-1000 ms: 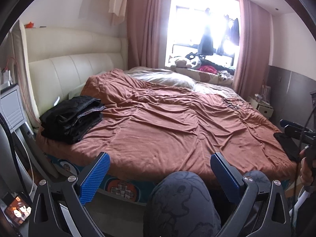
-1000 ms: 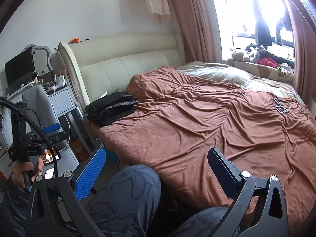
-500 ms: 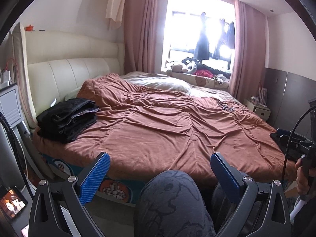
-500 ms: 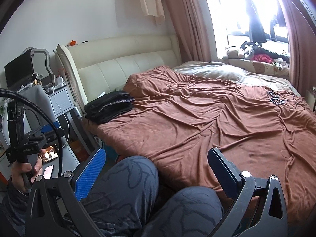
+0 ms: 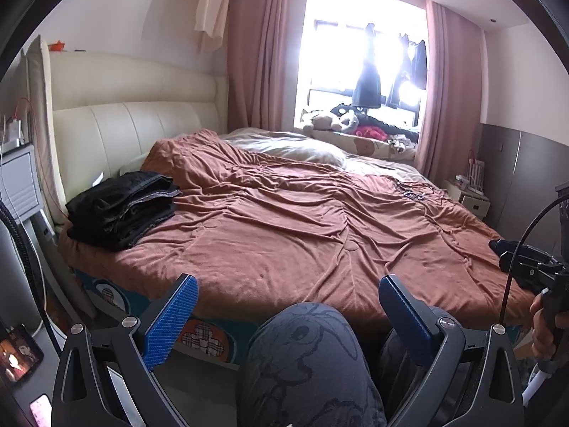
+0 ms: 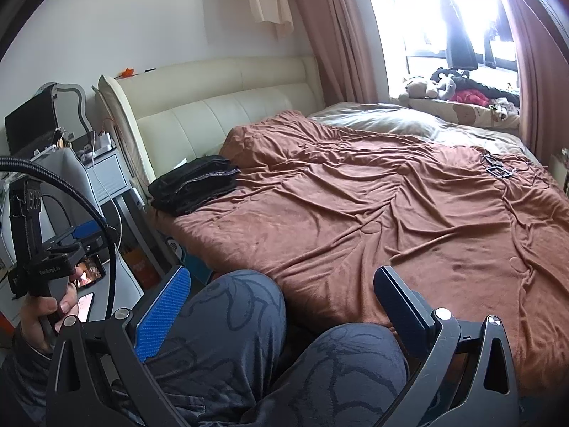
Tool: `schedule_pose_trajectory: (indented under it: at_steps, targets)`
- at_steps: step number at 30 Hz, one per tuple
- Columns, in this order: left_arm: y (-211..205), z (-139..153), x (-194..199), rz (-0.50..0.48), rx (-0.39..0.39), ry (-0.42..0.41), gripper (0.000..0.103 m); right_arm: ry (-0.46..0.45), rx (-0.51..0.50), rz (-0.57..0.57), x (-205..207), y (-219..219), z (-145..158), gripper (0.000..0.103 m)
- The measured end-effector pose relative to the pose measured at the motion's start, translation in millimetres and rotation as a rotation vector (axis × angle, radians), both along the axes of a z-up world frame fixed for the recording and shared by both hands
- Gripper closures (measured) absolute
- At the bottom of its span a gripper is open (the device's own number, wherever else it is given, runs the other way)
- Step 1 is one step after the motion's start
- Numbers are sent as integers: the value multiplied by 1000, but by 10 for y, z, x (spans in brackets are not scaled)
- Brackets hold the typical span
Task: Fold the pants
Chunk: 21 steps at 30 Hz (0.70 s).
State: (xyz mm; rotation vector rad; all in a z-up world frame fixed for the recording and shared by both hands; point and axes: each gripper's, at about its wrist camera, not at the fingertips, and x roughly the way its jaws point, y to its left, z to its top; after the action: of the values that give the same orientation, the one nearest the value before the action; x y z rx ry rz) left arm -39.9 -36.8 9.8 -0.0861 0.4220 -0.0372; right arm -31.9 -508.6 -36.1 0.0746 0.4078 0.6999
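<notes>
At far left, beside the headboard (image 5: 117,121), dark pants (image 5: 121,210) lie stacked and folded on the brown bedspread (image 5: 302,235). Left gripper (image 5: 288,306) and right gripper (image 6: 281,295), fingers spread wide and empty, hang over the operator's knees, well apart from the stack. Folding appears complete; no unfolded garment shows.

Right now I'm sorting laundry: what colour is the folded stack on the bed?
Black, clearest in the left wrist view.
</notes>
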Motion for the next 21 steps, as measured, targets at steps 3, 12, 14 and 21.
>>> schedule_pose_trajectory:
  at_steps: [3,12,14,21]
  targets:
    - [-1,18,-12,4,0,-6,0,1,1,-3,-3,7,-9,0]
    - [15,37,-53,26,-5,-6,1,6,-1,-4,-2,19,-30,0]
    - [19,49,-66,29,-5,-10,1,8,-2,-5,-2,20,-32,0]
    - [35,85,-89,45,-6,-19,1,11,2,-7,-8,24,-28,0]
